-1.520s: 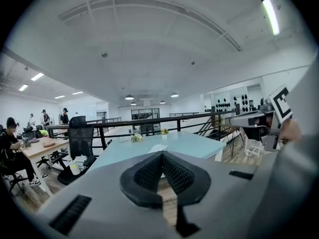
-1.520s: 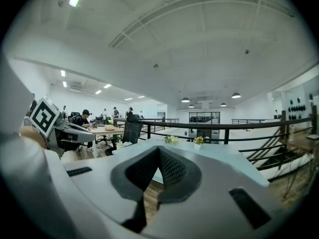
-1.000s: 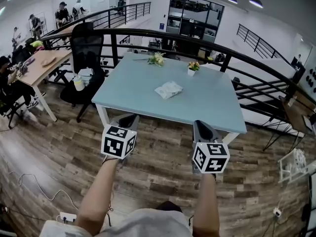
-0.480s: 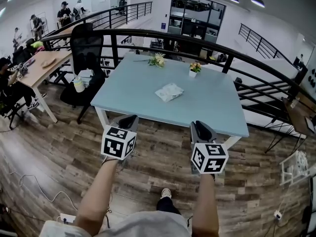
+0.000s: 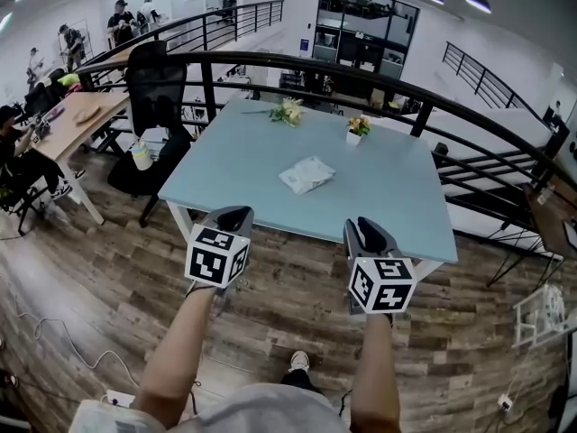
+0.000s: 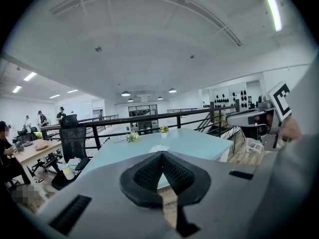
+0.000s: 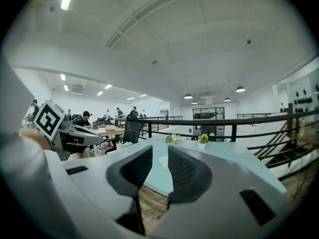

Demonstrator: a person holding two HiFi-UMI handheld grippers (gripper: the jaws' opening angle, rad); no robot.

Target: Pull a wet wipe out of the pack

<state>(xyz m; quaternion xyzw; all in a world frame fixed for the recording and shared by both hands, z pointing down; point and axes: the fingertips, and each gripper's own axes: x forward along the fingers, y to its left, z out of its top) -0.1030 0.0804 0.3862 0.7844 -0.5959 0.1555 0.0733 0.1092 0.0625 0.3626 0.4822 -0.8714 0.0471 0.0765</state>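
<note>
Near the middle of the pale blue desk [image 5: 239,165] lies the wet wipe pack [image 5: 306,174], a flat whitish packet turned a little askew, with bare desktop all round it and nothing touching it. Toward the far edge of the desk sit a bunch of white and yellow flowers [image 5: 288,109] and, to its right, a small white pot with orange flowers [image 5: 358,127], both well apart from the pack. The person stands on the wooden floor [image 5: 297,309] at the near side of the desk, arms stretched forward, one gripper in each hand. The left gripper [image 5: 233,216] hovers at the near edge of the desk with its jaws together, the ribbed pads meeting at the tip and nothing between them. The right gripper [image 5: 368,231] is held beside it at about the same height, also at the near edge; its jaws have just been opening and stand a little apart, with only air between them. Both point toward the pack and are well short of it. Behind the desk curves a black railing [image 5: 270,61], and to the left a black office chair [image 5: 158,88] stands just beside a wooden desk [image 5: 81,120].
</note>
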